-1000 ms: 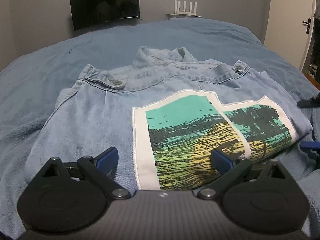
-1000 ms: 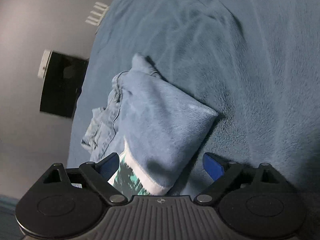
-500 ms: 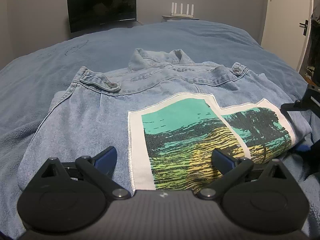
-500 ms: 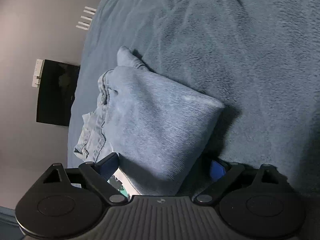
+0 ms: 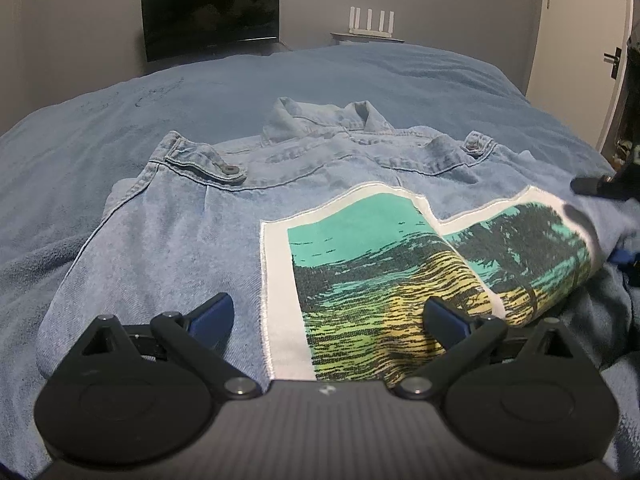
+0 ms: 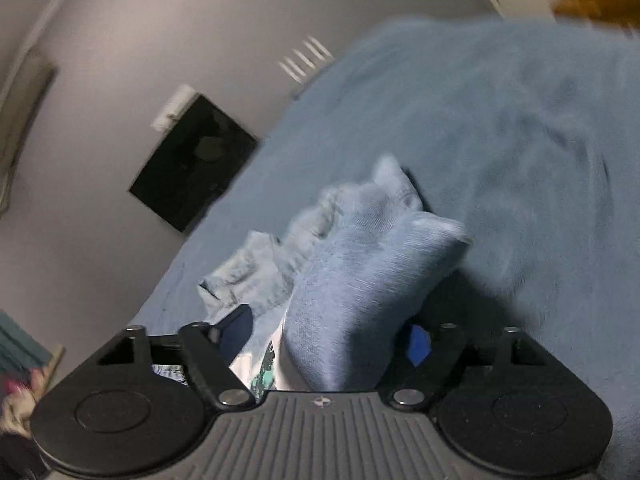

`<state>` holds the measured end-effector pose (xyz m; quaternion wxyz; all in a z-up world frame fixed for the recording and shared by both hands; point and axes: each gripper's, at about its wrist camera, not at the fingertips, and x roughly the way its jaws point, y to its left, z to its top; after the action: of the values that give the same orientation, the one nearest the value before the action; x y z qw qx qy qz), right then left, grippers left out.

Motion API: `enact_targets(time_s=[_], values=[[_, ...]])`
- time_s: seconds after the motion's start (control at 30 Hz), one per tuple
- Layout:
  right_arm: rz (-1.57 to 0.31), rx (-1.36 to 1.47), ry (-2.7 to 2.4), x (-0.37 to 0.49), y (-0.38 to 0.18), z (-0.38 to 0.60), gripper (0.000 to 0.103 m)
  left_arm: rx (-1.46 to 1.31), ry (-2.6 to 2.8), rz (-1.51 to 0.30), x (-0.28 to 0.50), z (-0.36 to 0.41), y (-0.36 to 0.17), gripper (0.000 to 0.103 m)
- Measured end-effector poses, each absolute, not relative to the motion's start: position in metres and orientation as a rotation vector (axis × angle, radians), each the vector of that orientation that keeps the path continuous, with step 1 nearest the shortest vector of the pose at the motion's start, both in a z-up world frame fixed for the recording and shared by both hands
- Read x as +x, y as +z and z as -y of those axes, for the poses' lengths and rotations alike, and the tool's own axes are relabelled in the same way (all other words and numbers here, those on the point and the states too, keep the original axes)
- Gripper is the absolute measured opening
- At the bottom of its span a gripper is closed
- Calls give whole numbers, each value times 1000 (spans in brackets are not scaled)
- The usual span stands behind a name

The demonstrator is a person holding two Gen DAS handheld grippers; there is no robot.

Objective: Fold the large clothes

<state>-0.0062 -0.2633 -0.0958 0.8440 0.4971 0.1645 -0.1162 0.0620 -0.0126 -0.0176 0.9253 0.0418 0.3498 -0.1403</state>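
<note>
a wide bed covered by a blue fleecy blanket (image 5: 400,80) fills most of both views; its pile is soft and slightly matted, with shallow creases. behind the bed a plain grey wall is seen, against which a dark flat screen (image 5: 210,12) is set, and beside that a white router with four upright antennas (image 5: 372,20) stands on a small shelf. a pale door with a dark lever handle (image 5: 612,62) is seen at the right edge of the left wrist view.

a folded light-blue denim jacket (image 5: 192,232) is laid flat near the middle of the blanket, collar toward the far wall. its weave is faded and stitched in pale thread, with buttoned shoulder tabs. a white-bordered printed patch of teal sky, dark palms and yellow-green water (image 5: 360,280) is sewn on the upper face and is creased across one fold.

the left gripper (image 5: 328,316) is held low over the jacket's near edge; its blue-padded jaws are spread wide and nothing is gripped, the cloth lying beneath them.

the right gripper (image 6: 328,336) is placed at the jacket's right side, in a blurred view. a bunched denim fold is seen between its jaws, which are closing; the pads are not clearly pressed on the cloth.
</note>
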Motion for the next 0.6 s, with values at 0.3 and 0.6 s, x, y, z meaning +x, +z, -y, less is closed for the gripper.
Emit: enact_targets(time_s=[0.3, 0.6], values=[[-407, 1273, -221, 9, -127, 284, 77, 92, -291, -718, 63, 13, -19, 102], [-334, 1191, -180, 5, -108, 281, 81, 72, -290, -713, 66, 12, -18, 102]])
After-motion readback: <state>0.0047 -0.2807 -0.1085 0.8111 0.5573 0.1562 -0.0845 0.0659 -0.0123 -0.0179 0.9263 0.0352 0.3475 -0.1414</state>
